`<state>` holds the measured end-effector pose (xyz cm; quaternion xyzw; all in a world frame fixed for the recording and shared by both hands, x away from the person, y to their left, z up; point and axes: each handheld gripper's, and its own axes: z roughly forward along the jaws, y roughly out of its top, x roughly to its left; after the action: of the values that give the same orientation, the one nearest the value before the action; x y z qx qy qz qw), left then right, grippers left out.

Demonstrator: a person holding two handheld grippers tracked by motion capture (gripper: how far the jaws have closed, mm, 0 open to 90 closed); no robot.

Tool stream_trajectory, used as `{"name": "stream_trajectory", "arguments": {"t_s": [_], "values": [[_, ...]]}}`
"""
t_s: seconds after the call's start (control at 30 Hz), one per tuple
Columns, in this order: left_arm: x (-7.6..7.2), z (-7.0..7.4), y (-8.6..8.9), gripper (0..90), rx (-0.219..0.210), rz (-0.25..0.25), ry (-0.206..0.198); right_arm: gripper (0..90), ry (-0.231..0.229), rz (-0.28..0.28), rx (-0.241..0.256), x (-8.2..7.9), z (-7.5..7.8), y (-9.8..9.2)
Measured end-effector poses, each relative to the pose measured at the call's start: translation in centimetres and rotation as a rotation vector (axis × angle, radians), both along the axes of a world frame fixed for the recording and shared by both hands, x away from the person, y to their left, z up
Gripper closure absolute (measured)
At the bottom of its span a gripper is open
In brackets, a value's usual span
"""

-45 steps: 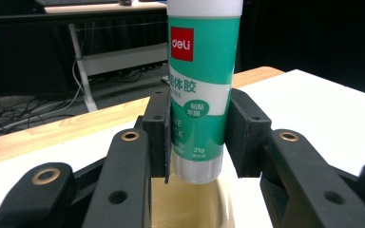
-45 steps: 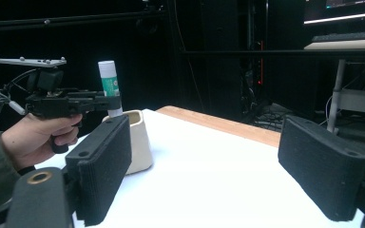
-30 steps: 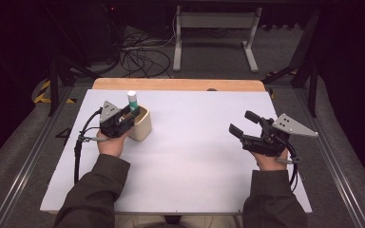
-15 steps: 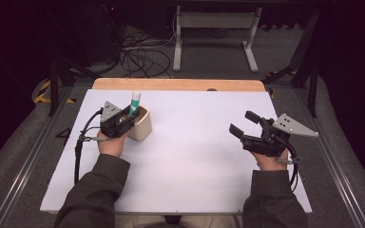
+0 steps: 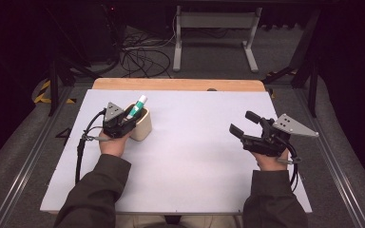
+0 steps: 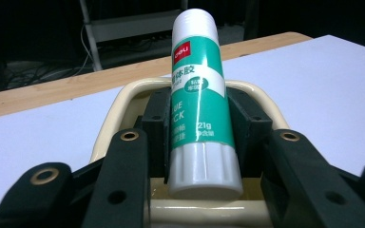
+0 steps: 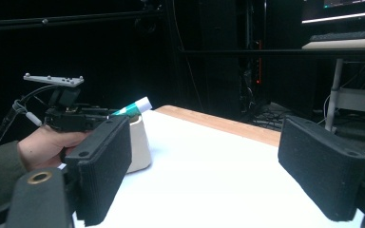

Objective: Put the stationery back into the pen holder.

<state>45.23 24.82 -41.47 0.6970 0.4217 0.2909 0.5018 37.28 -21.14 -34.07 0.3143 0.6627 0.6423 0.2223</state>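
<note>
High view, change: a second ago the glue stick (image 5: 137,106) stood upright in the cream cup (image 5: 142,127); now it leans, white cap tipped away from the person and to the right.
High view, left gripper (image 5: 123,119): it sits at the cup's near rim on the left part of the white table (image 5: 195,166), where it was before, jaws reaching into the cup around the stick's lower end.
High view, right gripper (image 5: 241,125): unmoved, well apart on the right, jaws spread, nothing between them.
Left gripper view, glue stick (image 6: 199,102): green and white tube clamped between the two black jaws, which press its sides; its ridged white base hangs just inside the cup's (image 6: 119,102) rim.
Right gripper view, right gripper (image 7: 204,166): wide apart over bare table (image 7: 209,156).
Right gripper view, far side: the left gripper (image 7: 83,118) is at the cup (image 7: 138,142), the stick (image 7: 132,109) slanting out over it.
</note>
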Motion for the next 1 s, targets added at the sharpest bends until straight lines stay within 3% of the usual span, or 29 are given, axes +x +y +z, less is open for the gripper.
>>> {"name": "stream_trajectory", "arguments": {"t_s": [0.47, 1.0], "values": [[0.30, -0.13, -0.15, 64.1, 0.004, 0.007, -0.006, 19.5, 0.005, 0.001, -0.004, -0.01, 0.01, 0.01], [0.28, 0.07, 0.12, 58.1, -0.053, -0.010, 0.003, 19.5, 0.005, 0.001, 0.000, -0.03, 0.03, -0.15]]}}
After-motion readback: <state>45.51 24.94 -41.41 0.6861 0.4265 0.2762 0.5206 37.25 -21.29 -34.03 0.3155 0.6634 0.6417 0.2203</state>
